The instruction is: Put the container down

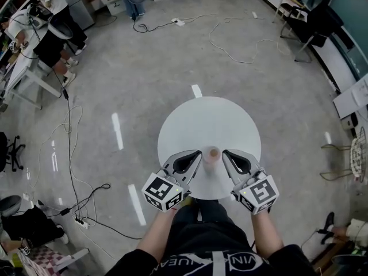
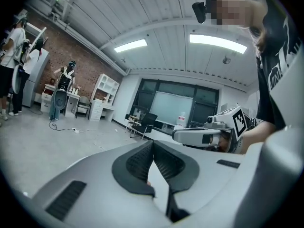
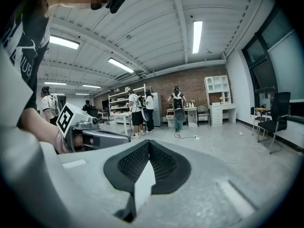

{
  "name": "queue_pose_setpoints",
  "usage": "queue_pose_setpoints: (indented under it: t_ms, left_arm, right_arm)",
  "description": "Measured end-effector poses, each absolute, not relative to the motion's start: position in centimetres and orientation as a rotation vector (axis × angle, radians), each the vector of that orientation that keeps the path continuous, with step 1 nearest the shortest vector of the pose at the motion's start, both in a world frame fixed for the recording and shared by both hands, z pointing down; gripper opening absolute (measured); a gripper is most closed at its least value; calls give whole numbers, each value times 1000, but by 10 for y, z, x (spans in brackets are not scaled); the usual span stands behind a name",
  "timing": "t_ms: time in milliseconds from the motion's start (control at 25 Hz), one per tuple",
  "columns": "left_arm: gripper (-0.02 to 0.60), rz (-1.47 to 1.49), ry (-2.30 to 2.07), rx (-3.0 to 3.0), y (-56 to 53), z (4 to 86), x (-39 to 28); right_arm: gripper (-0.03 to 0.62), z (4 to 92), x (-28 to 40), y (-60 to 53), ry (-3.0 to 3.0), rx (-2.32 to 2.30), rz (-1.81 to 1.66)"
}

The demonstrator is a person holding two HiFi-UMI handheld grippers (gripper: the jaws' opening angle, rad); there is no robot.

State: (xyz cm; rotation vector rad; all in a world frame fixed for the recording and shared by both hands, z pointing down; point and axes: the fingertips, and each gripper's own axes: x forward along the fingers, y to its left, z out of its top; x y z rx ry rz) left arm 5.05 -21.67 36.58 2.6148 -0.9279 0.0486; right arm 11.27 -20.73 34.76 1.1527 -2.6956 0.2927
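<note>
In the head view, you stand at a round white table (image 1: 208, 119), and a small beige cylindrical container (image 1: 213, 157) sits upright over the table's near part. Whether it rests on the top cannot be told. Your left gripper (image 1: 199, 153) and right gripper (image 1: 225, 153) flank it closely, their tips pointing inward at its sides. Actual contact is not clear from here.

In the left gripper view, the black ribbed pads (image 2: 137, 163) meet at the tip with nothing clamped between them.

In the right gripper view, the jaws are likewise fully together and empty, and your other gripper shows at the left.
</note>
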Motion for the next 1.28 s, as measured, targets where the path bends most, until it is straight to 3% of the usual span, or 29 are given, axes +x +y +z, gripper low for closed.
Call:
queue_pose_setpoints:
  t_ms: [1280]
  left_arm:
    - [14,12,-929,2693,-212,326,51]
  right_arm:
    - [6,313,115,-202,-2721,1193,243]
